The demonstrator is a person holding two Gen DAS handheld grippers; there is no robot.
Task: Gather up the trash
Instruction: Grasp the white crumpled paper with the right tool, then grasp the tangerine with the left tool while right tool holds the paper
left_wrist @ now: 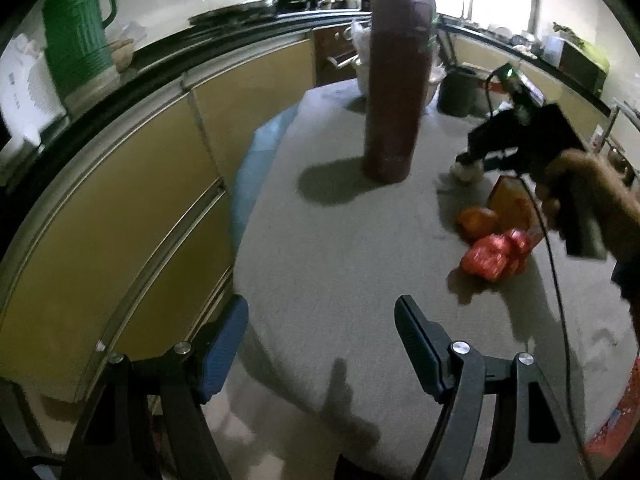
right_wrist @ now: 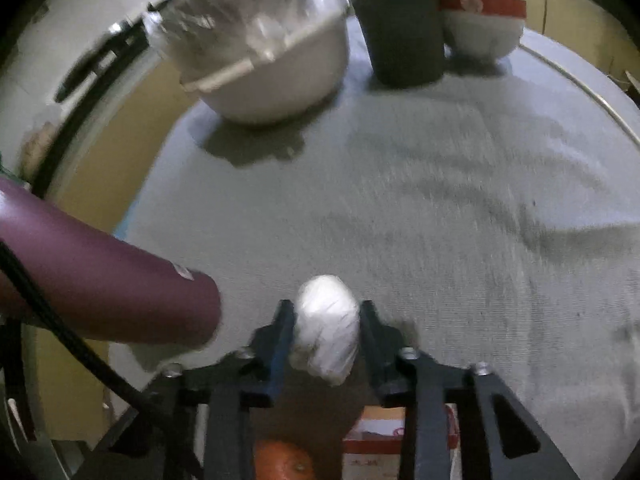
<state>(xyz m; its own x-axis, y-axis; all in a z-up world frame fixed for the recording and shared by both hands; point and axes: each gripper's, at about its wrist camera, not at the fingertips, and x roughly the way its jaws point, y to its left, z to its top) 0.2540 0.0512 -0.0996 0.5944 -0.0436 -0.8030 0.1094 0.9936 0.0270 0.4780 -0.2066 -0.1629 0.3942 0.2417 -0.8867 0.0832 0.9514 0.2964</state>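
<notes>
- On the grey-clothed desk (right_wrist: 400, 200), the right tongs (right_wrist: 326, 320) are clenched on a crumpled white paper wad (right_wrist: 326, 320), which sits low over the cloth just beside the base of a tall maroon flask (left_wrist: 394, 92).
- Left tongs (left_wrist: 320, 344) hang released above the near edge, nothing between them.
- Behind the right tongs lie an orange (left_wrist: 478, 220), a red plastic bag (left_wrist: 496, 256) and a small carton (left_wrist: 514, 204).
- Farther back stand a white bowl (right_wrist: 276, 76), a dark cup (right_wrist: 404, 32) and a red-banded bowl (right_wrist: 484, 24).
</notes>
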